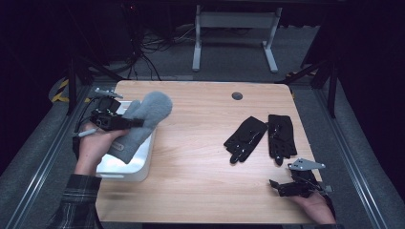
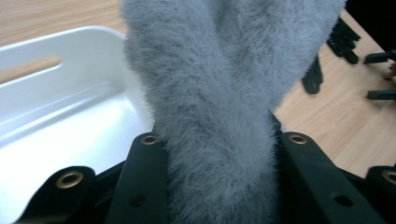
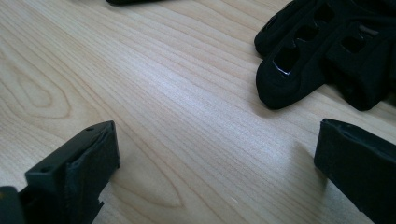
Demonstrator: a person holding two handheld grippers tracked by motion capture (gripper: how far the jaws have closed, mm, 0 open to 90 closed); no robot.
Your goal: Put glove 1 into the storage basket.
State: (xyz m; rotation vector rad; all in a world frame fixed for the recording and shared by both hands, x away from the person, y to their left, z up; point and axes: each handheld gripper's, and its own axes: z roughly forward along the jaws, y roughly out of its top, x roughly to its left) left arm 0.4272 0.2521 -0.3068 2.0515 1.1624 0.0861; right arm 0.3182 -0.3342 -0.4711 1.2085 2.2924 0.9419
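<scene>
A grey fuzzy mitten (image 1: 145, 121) hangs over the white bin (image 1: 143, 164) at the table's left, with my left gripper (image 1: 134, 123) shut on its middle. In the left gripper view the mitten (image 2: 224, 70) bulges up between the two black jaws of that gripper (image 2: 223, 142), and the bin (image 2: 65, 116) lies below it on the left. Two black gloves (image 1: 246, 138) (image 1: 281, 136) lie flat right of centre. My right gripper (image 1: 281, 187) rests near the front right edge, open. In the right gripper view its jaws (image 3: 217, 144) stand wide apart over bare wood, a glove's fingertips (image 3: 317, 56) just beyond.
The wooden table (image 1: 200, 157) has a round grey cable hole (image 1: 237, 96) at the back. A bare stretch of wood lies between the bin and the gloves. Beyond the table stand a white desk frame (image 1: 234, 33) and loose cables on the floor.
</scene>
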